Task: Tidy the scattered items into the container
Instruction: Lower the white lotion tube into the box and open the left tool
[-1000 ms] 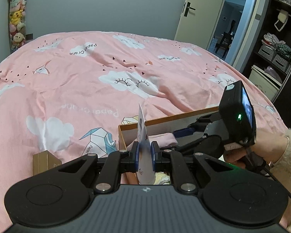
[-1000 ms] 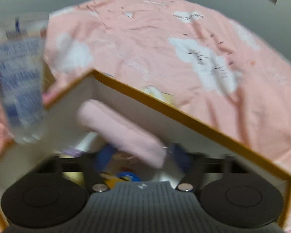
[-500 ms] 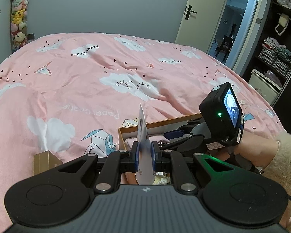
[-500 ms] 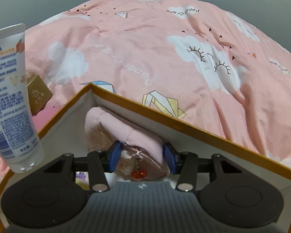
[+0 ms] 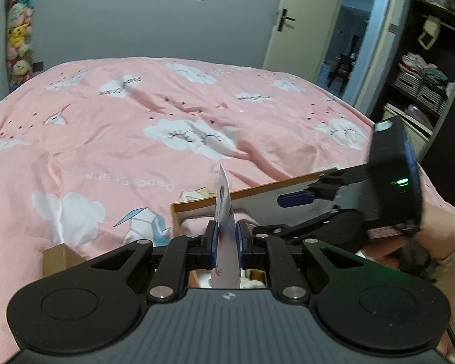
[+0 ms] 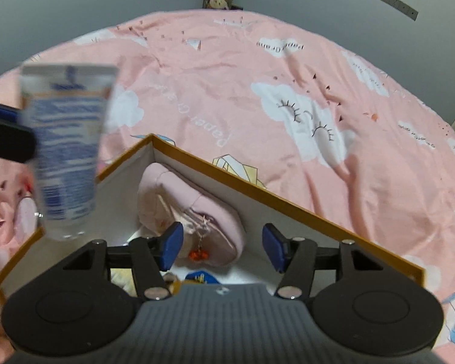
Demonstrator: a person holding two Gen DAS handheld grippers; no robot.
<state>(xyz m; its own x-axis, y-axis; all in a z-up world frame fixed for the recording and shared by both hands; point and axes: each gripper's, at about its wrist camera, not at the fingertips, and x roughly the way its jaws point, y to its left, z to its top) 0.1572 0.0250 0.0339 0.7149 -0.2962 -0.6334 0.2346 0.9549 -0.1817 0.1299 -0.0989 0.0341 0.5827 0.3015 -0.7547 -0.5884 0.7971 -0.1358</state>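
Observation:
A white tube with blue print (image 5: pixel 226 236) stands upright between the pads of my left gripper (image 5: pixel 226 242), which is shut on it just above the near left corner of the box. The same tube (image 6: pixel 65 151) shows blurred at the left of the right wrist view. The orange-rimmed white box (image 6: pixel 288 203) lies on the pink bed. A pink pouch (image 6: pixel 179 194) with a red charm rests inside it, against the far wall. My right gripper (image 6: pixel 223 247) hangs over the pouch; its jaws are opening and the pads (image 6: pixel 171 244) touch nothing.
A small gold box (image 5: pixel 57 257) sits on the quilt left of the big box. Blue and yellow items (image 6: pixel 200 276) lie on the box floor. Plush toys (image 5: pixel 18 39) hang at the far left wall. A door (image 5: pixel 300 21) and shelves (image 5: pixel 424 75) stand at the right.
The right gripper set the pink pouch down in the box, let go of it, spread its jaws and lifted. The left gripper kept still with the tube.

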